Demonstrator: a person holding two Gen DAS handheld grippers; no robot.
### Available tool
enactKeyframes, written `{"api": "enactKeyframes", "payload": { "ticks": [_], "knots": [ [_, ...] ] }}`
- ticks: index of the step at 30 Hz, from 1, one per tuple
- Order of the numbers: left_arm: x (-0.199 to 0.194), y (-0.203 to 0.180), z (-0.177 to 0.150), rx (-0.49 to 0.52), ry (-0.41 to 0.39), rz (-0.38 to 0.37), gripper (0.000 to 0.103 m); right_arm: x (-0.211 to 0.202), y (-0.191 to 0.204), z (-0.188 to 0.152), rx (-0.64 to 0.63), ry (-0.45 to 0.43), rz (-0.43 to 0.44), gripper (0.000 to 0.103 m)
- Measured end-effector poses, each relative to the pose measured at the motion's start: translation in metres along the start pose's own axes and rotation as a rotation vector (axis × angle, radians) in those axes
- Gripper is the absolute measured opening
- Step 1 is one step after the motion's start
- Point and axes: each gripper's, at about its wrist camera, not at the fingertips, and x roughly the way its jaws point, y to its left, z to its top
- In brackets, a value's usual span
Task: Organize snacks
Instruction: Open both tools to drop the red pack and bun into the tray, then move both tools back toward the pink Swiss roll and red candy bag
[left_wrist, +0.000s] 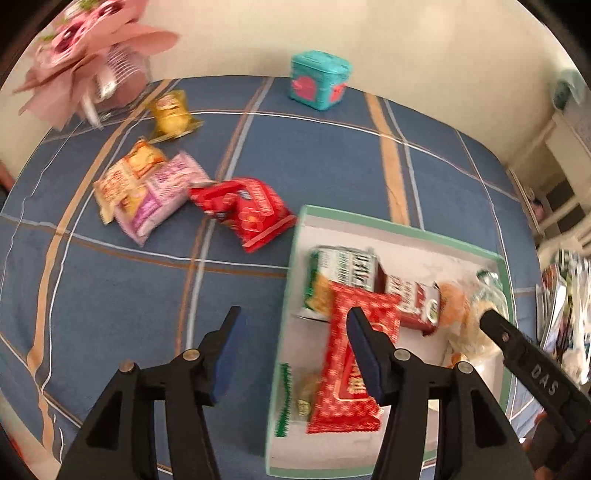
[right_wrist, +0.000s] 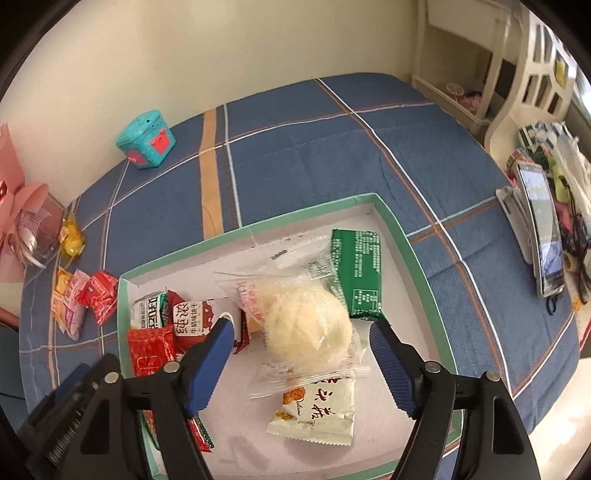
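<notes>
Both your claws stand apart with nothing pinched: the left gripper (left_wrist: 293, 325) hangs with one pad over the blue plaid cloth (left_wrist: 332, 155) and the other over the red packet (left_wrist: 354, 362) inside the green-rimmed tray (left_wrist: 402, 225), touching neither as far as the blurred picture lets me judge; the right gripper (right_wrist: 301, 328) straddles the clear-wrapped bun (right_wrist: 306, 325), which lies free on the tray floor with a gap on either side. Snacks not yet sorted lie together on the cloth left of the tray: a red pouch (left_wrist: 247, 210), a pink pouch (left_wrist: 159, 195), an orange pouch (left_wrist: 129, 177) and, further back near the pink bouquet (left_wrist: 88, 48), a yellow one (left_wrist: 171, 114). Risks, as I judge them: the two tools sit close over the tray, so swinging your left one toward the loose pile could knock the right finger (left_wrist: 524, 354) or clip the tray's thin wall and shift it; the bun's slack wrapper could catch on a pad when you lift away and drag it out. The left view alone shows the loose pile plainly and the neighbour tool intruding; the right view alone shows the green packet (right_wrist: 356, 273), the white packet (right_wrist: 317, 413) and a propped phone (right_wrist: 543, 236) at the table's far edge
</notes>
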Motion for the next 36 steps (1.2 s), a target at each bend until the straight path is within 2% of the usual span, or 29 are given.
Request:
{"api": "enactKeyframes", "payload": {
  "ticks": [8,15,23,30,33,36],
  "knots": [
    [-0.006,0.041,0.009,-0.120,-0.017,0.015,0.058,-0.013,0.034,-0.004,-0.125,-0.054,-0.030,0.079],
    [-0.005,0.062,0.012,-0.179,-0.012,0.022,0.059,-0.016,0.072,-0.014,-0.236,-0.070,-0.040,0.079],
    [-0.004,0.085,0.014,-0.211,-0.003,0.073,0.062,-0.013,0.113,-0.033,-0.345,-0.054,0.004,0.079],
    [-0.004,0.110,0.014,-0.260,-0.004,0.110,0.066,-0.011,0.131,-0.038,-0.352,-0.051,0.026,0.079],
    [-0.004,0.117,0.014,-0.273,-0.005,0.116,0.077,-0.009,0.135,-0.039,-0.349,-0.045,0.031,0.079],
    [-0.003,0.120,0.016,-0.269,-0.008,0.125,0.078,-0.008,0.136,-0.039,-0.344,-0.048,0.035,0.081]
  ]
}}
